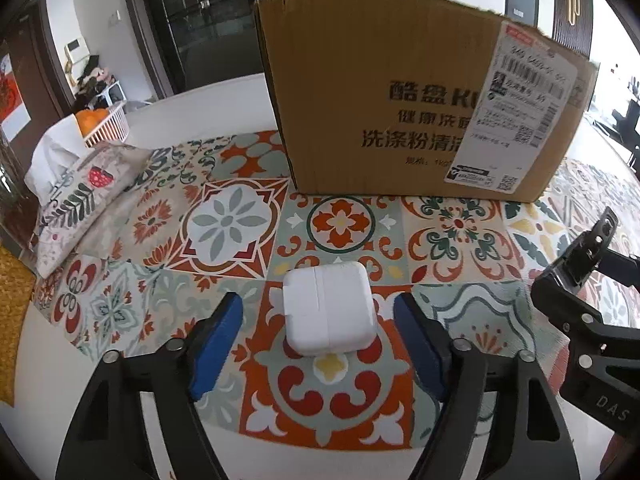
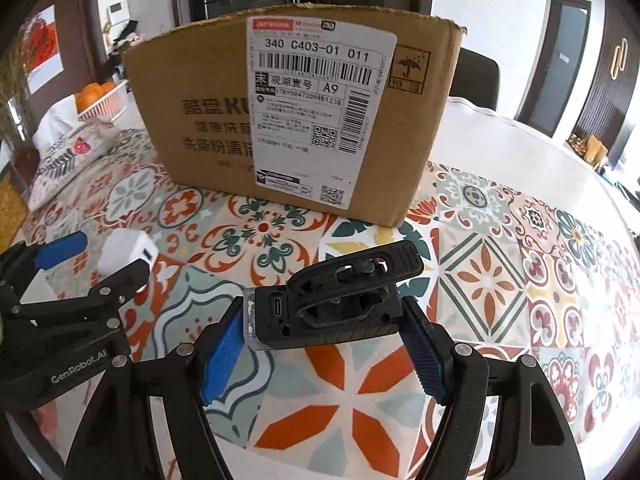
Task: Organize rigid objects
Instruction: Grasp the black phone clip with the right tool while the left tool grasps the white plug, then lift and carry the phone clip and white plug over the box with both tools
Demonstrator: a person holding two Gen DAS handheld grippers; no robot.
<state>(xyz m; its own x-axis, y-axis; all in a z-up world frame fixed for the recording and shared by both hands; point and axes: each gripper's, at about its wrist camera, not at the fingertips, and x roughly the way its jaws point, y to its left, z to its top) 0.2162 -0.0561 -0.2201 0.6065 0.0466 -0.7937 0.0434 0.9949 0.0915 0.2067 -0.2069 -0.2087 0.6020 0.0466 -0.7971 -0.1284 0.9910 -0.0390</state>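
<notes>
A white square charger (image 1: pixel 329 312) lies on the patterned mat (image 1: pixel 228 224). My left gripper (image 1: pixel 320 336) straddles it, open, with a gap between each blue pad and the charger's sides. In the right wrist view the same charger (image 2: pixel 124 250) shows at the left between the left gripper's fingers (image 2: pixel 60 250). My right gripper (image 2: pixel 324 348) is shut on a black clip-on device (image 2: pixel 344 300) with a USB-C port, held above the mat; its blue pads press on both ends. An open-topped cardboard box (image 1: pixel 340 60) stands upright behind both grippers.
A fabric tissue cover (image 1: pixel 80 196) and a white basket of oranges (image 1: pixel 106 122) sit at the far left. The white round table (image 2: pixel 520 140) extends beyond the mat to the right. The right gripper's arm (image 1: pixel 592 320) is close beside the left gripper.
</notes>
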